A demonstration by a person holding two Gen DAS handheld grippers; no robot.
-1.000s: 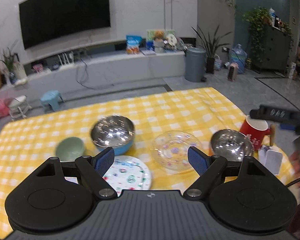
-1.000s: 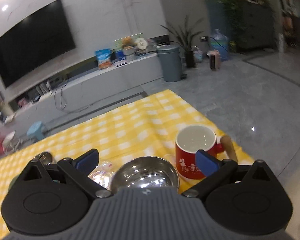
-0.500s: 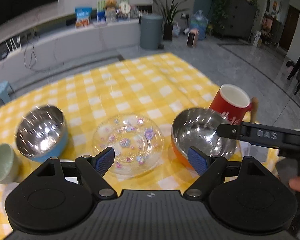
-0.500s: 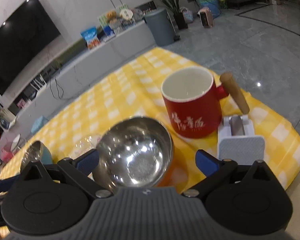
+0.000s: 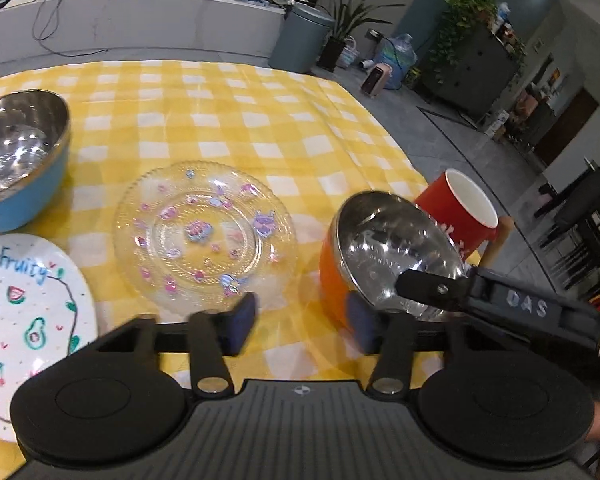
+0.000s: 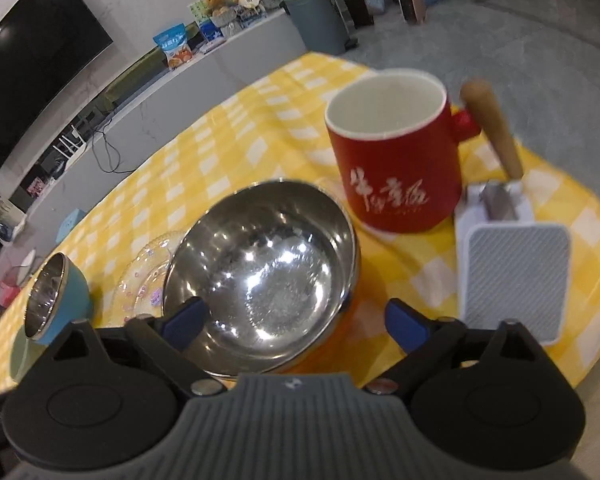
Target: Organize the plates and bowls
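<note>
We work over a bench covered in a yellow-and-white checked cloth; our left gripper hangs above its near edge, its jaws closing with only cloth showing between the blue pads, which sit just short of the clear glass plate and beside the orange bowl; nothing is pressed between them. The glass plate, dotted with small coloured pictures, lies flat in the middle of the cloth; to its left stands the blue bowl with a steel lining, and nearer us lies the white plate lettered "Fruity"; a small pale green bowl peeks out at the left edge of the right wrist view, just beside the blue bowl.

Our right gripper comes in over the orange bowl's near rim; its jaws are closing but stand apart, one pad at the rim's left and the other clear on the right; whether the left pad touches the rim we cannot tell. The orange bowl looks tilted in both views, its steel inside facing us. Just behind it stands the red mug with a wooden handle; beside the mug lies a small white and grey device.
</note>
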